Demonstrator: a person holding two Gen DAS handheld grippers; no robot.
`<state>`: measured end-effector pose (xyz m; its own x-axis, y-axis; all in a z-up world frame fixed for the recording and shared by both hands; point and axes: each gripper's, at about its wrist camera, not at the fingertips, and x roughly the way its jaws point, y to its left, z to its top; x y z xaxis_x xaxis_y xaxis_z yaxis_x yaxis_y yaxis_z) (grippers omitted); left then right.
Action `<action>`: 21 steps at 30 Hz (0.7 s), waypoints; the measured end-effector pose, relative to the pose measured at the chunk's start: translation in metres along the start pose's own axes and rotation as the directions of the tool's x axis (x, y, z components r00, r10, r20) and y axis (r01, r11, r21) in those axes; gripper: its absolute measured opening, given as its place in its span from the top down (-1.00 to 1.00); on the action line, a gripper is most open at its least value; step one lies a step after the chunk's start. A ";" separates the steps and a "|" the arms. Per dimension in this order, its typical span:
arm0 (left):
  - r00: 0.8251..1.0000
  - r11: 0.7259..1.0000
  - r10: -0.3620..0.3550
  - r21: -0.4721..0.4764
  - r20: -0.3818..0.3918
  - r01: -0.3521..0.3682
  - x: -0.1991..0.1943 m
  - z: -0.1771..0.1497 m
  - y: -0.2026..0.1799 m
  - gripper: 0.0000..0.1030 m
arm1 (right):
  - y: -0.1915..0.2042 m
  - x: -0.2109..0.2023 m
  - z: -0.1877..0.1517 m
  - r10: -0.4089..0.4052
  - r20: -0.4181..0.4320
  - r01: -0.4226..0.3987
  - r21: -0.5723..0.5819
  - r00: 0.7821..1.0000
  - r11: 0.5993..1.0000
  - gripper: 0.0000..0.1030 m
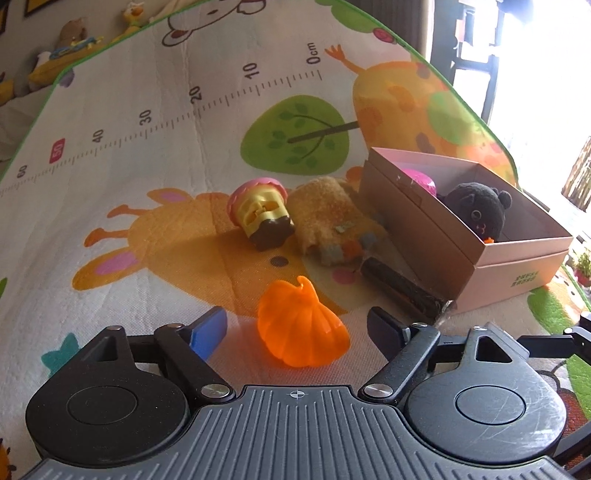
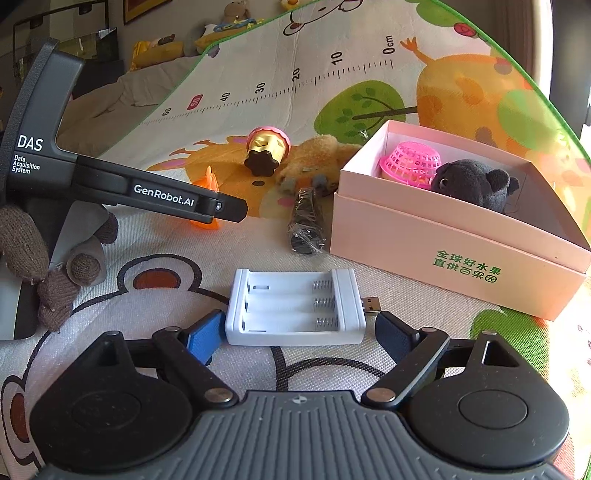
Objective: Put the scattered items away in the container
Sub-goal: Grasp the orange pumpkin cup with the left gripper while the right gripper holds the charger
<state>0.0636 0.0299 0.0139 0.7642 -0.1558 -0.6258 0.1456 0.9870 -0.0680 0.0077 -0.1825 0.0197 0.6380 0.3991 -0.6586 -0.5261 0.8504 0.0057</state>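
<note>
My left gripper (image 1: pixel 297 326) is open, its fingers on either side of an orange plastic pumpkin (image 1: pixel 301 326) lying on the play mat. My right gripper (image 2: pixel 297 330) is open around a white battery charger (image 2: pixel 295 308) with a USB plug. The pink cardboard box (image 2: pixel 454 251) stands to the right and holds a pink mesh basket (image 2: pixel 410 164) and a black plush toy (image 2: pixel 476 182). Loose on the mat lie a pink-and-yellow cupcake toy (image 1: pixel 258 212), a tan plush toy (image 1: pixel 332 221) and a black wrapped cylinder (image 1: pixel 402 290).
The colourful play mat (image 1: pixel 147 155) with a printed ruler covers the floor. A gloved hand (image 2: pixel 55 266) holds the left gripper's body (image 2: pixel 159 194) at the left of the right wrist view. Stuffed toys (image 2: pixel 221 26) sit beyond the mat's far edge.
</note>
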 end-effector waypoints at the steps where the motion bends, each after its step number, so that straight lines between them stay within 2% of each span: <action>1: 1.000 1.000 0.005 0.009 -0.006 -0.005 0.002 -0.001 -0.002 -0.39 | 0.000 0.000 0.000 0.000 0.000 0.000 0.000 1.000 1.000 -0.73; 2: 1.000 1.000 0.011 0.017 -0.011 -0.011 0.003 -0.001 -0.003 -0.13 | 0.000 0.000 0.000 -0.001 0.000 0.001 0.000 1.000 1.000 -0.73; 3: 1.000 1.000 0.017 0.021 -0.012 -0.017 0.003 -0.002 -0.004 -0.10 | 0.000 0.000 0.000 -0.002 0.000 0.002 0.001 1.000 1.000 -0.74; 7: 1.000 1.000 0.023 0.007 0.006 -0.023 -0.010 -0.006 -0.005 -0.10 | -0.001 -0.001 0.000 -0.010 0.004 0.010 0.013 1.000 1.000 -0.75; 12: 1.000 1.000 -0.004 0.012 0.026 0.004 -0.046 -0.024 -0.014 -0.10 | -0.003 0.002 0.004 -0.001 -0.011 0.001 -0.007 1.000 1.000 -0.76; 17: 0.997 0.998 -0.068 -0.019 0.021 0.068 -0.077 -0.046 -0.021 -0.10 | 0.000 0.004 0.007 -0.006 -0.002 0.006 -0.116 1.000 0.993 -0.93; 21: 0.991 0.991 -0.131 -0.030 0.008 0.131 -0.089 -0.060 -0.030 -0.09 | -0.004 0.005 0.009 0.035 -0.015 -0.036 -0.116 0.999 0.993 -0.94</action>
<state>-0.0468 0.0164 0.0249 0.7438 -0.2844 -0.6049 0.2256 0.9587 -0.1733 0.0179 -0.1813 0.0230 0.6109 0.4230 -0.6693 -0.6105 0.7899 -0.0580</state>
